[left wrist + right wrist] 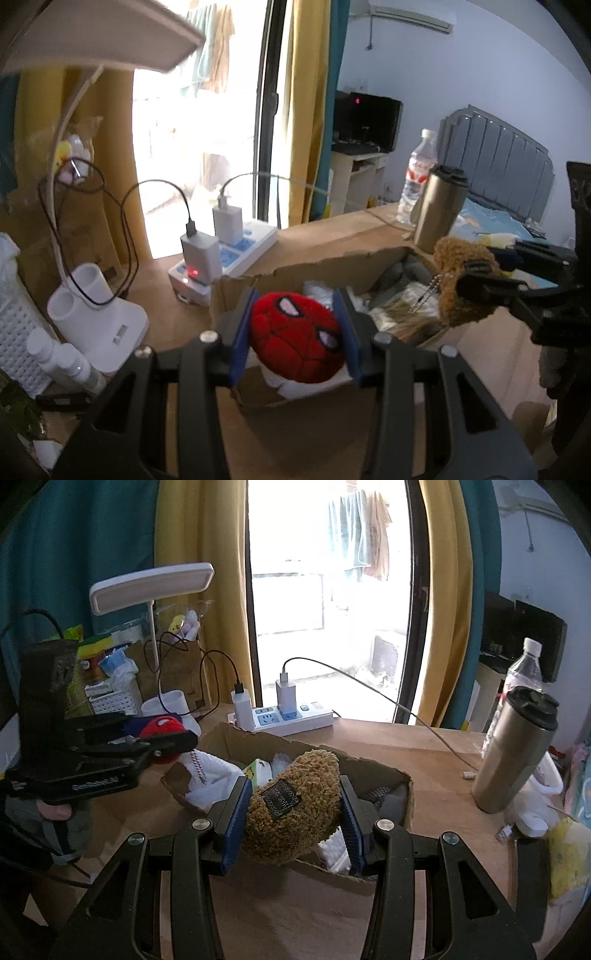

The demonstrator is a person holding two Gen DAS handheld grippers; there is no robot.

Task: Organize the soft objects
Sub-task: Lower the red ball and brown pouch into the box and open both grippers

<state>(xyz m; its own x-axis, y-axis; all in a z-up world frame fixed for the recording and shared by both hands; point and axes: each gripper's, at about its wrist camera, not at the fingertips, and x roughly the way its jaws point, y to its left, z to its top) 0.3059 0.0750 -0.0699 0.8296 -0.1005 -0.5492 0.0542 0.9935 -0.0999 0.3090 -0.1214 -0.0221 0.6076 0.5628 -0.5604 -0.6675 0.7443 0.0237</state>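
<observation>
1. Left wrist view: my left gripper pinches a round red plush spider-mask head between its blue-padded fingers, held over the near end of the open torn cardboard box on the wooden desk. To the right, my right gripper clamps a shaggy brown plush toy above the box's far end.
2. Right wrist view: my right gripper squeezes the brown plush, its dark label facing me, over the box. At left, my left gripper grips the red plush. A steel tumbler stands on the desk, right of the box.
</observation>
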